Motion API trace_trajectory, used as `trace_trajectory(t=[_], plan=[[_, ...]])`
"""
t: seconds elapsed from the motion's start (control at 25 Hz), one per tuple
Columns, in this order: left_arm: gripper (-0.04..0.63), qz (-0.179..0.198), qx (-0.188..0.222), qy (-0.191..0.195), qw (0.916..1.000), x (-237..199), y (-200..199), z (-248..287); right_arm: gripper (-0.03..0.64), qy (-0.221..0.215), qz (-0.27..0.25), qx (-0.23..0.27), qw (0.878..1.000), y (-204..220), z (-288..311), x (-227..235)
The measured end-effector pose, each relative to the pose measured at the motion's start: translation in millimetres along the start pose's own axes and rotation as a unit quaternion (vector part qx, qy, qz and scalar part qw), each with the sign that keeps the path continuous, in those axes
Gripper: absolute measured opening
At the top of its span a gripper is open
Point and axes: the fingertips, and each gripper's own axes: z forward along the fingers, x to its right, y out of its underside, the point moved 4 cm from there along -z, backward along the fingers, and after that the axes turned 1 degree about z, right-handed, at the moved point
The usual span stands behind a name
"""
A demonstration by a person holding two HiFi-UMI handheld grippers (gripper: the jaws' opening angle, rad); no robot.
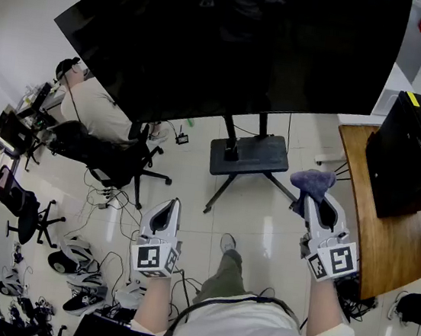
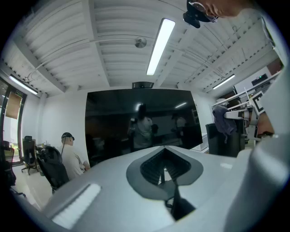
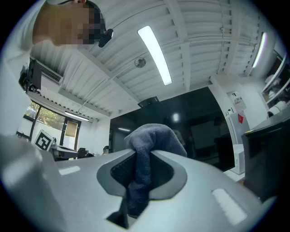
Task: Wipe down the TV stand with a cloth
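Note:
A big black TV [image 1: 234, 44] stands on a dark stand whose flat base [image 1: 249, 153] rests on the pale floor. My right gripper [image 1: 316, 193] is shut on a grey-blue cloth [image 1: 312, 183], held in the air to the right of the base and above it. In the right gripper view the cloth [image 3: 149, 154] bulges out between the closed jaws, with the TV screen [image 3: 199, 131] beyond. My left gripper [image 1: 165, 210] is shut with nothing in it, raised left of the base. In the left gripper view the TV [image 2: 140, 124] fills the middle distance.
A wooden table [image 1: 377, 216] at the right carries a black box-like device [image 1: 409, 151]. A seated person [image 1: 95, 106] on an office chair is at the left. Cables, shoes and chairs litter the floor at lower left.

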Motion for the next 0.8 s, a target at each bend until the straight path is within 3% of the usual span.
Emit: trace_trajectory(t=[0.16,0.32,0.48,0.64,0.8], plan=[[0.241,0.003,0.011,0.005,0.9999,-76,21,55,0.058,0.015,-0.008,-0.007,1.000,40,76,-14],[0.241,0.016,0.029,0.008,0.9994,-172,41,145,0.058,0.027,-0.032,-0.009,0.999,88,194,-20],[0.241,0.026,0.040,0.008,0.9988,-234,95,228,0.058,0.032,-0.060,-0.011,0.998,160,287,-6],[0.241,0.031,0.050,0.004,0.9983,-241,138,266,0.058,0.033,-0.082,-0.008,0.996,199,318,22],[0.241,0.035,0.068,-0.004,0.9970,-218,239,295,0.058,0.027,-0.091,0.017,0.995,289,307,70]])
